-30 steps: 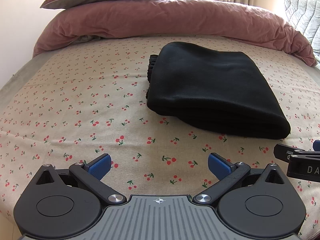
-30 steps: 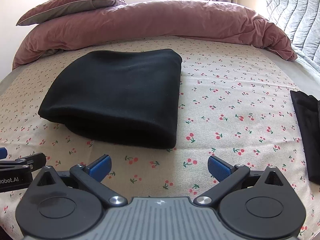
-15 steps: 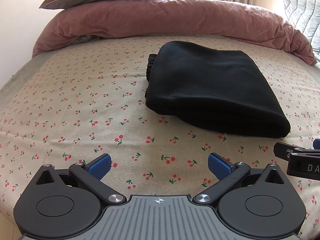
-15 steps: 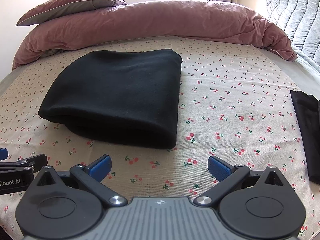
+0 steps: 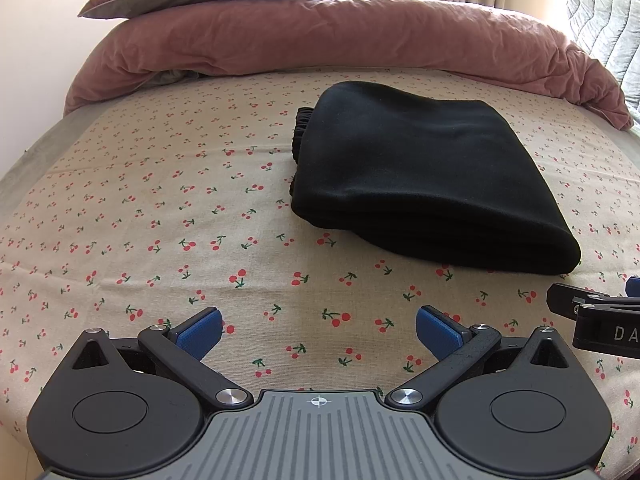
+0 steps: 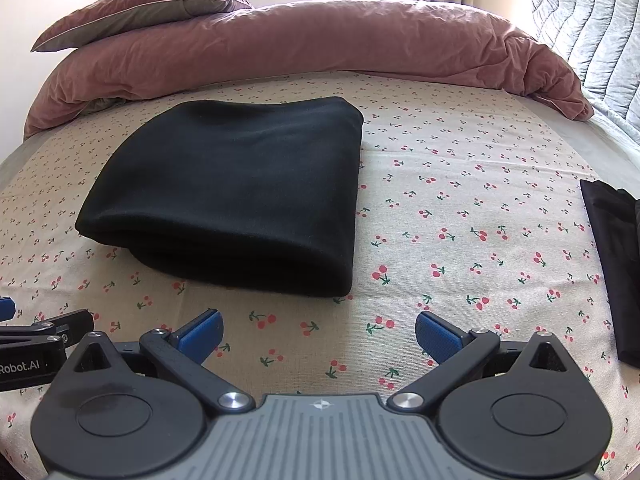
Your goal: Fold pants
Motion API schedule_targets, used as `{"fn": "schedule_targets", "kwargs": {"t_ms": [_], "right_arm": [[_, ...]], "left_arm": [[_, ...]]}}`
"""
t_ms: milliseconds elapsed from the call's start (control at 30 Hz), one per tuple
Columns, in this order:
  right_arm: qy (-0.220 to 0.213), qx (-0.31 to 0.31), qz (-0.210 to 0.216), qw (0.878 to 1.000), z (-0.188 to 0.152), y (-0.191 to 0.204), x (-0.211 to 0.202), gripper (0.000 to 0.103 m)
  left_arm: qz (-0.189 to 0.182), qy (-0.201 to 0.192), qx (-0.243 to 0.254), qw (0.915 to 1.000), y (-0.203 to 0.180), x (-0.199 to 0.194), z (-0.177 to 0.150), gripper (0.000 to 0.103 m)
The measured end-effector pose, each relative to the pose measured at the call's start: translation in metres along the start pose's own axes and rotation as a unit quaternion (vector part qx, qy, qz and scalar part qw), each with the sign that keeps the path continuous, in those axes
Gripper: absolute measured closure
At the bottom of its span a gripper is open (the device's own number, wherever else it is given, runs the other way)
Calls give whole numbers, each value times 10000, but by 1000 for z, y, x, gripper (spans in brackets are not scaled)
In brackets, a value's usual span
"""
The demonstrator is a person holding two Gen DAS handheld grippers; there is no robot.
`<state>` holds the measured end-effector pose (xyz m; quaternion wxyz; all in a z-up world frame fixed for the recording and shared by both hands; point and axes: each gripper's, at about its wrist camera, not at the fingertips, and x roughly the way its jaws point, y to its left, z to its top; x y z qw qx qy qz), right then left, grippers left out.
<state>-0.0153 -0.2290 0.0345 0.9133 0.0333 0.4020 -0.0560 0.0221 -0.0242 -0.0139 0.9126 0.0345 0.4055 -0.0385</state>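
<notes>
Right wrist view: cherry-print bedsheet [image 6: 460,184], pink duvet [image 6: 320,40]; possibly another dark garment [image 6: 616,256]; both hand-held grippers wide.

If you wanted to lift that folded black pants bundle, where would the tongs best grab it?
Probably the thick rounded fold facing the tongs, on the pants, coming in low from the near side. All the layers meet there, so one pinch should hold the stack together.

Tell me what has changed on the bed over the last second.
Nothing visibly changed. The folded black pants lie in the same spot on the cherry-print sheet. Left gripper and right gripper remain open and empty, short of the pants. The dark garment at the right edge has not moved either.
</notes>
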Motion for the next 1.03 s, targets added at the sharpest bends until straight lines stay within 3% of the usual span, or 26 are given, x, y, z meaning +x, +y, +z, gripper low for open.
{"fn": "schedule_targets", "kwargs": {"t_ms": [1033], "right_arm": [[-1, 33, -30, 10000, 1, 3, 2, 1]], "left_arm": [[-58, 115, 104, 9999, -3, 6, -4, 0]]}}
